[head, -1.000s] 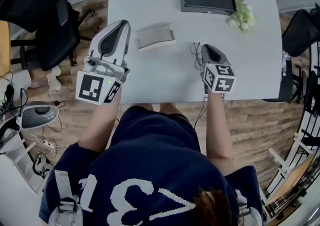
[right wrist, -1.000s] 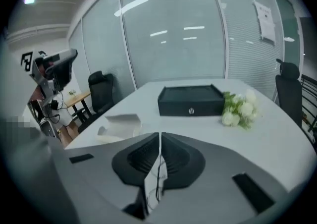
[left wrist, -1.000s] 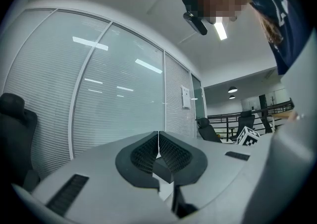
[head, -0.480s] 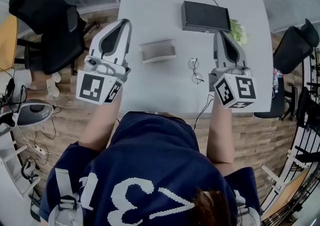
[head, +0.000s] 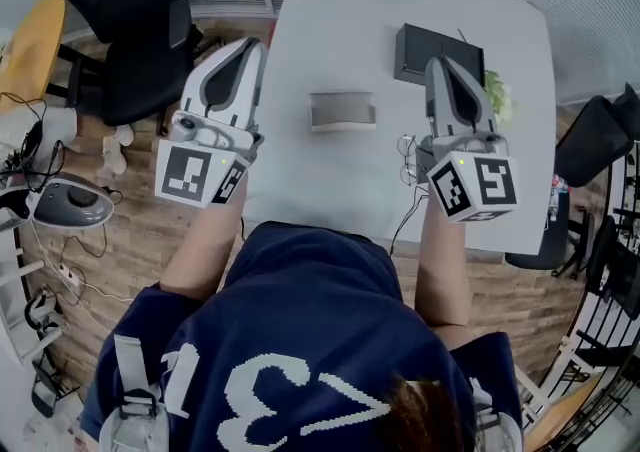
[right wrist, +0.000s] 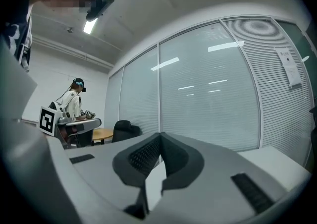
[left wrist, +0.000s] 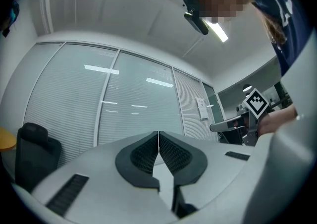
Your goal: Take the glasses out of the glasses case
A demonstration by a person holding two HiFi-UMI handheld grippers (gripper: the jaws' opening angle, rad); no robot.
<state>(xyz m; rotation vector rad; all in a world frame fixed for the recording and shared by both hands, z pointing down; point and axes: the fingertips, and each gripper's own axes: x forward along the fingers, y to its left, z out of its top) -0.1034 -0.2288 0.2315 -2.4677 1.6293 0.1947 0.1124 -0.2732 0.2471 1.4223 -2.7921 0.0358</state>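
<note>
Both of my tools are held up off the counter (head: 300, 170) and aimed at the far wall. The left tongs (head: 243, 44) are pressed together with nothing between them, which the left gripper view confirms: the ribbed dark pads (left wrist: 171, 154) meet along one seam at the left tongs (left wrist: 158, 134). The right tongs (head: 444, 62) are the same, tips (right wrist: 159, 135) together and empty.

The glasses (head: 407, 158) are already out. They lie on the white counter as a thin, dark wire shape at about 7 o'clock from the right tips, just beside that tool's body and partly covered by it. I cannot read their long axis. The glasses case (head: 342, 111) sits between my two tools, at 4 o'clock from the left tips. It is a grey, boxy oblong with its long axis running 3 to 9 o'clock, and it looks rigid with a smooth, paler top. I cannot tell whether it is open.

The right hand is nearer the glasses, and I judge the job essentially finished.

Beyond the right tongs sit a flat black box (head: 418, 48) and a green sprig (head: 499, 97).
</note>
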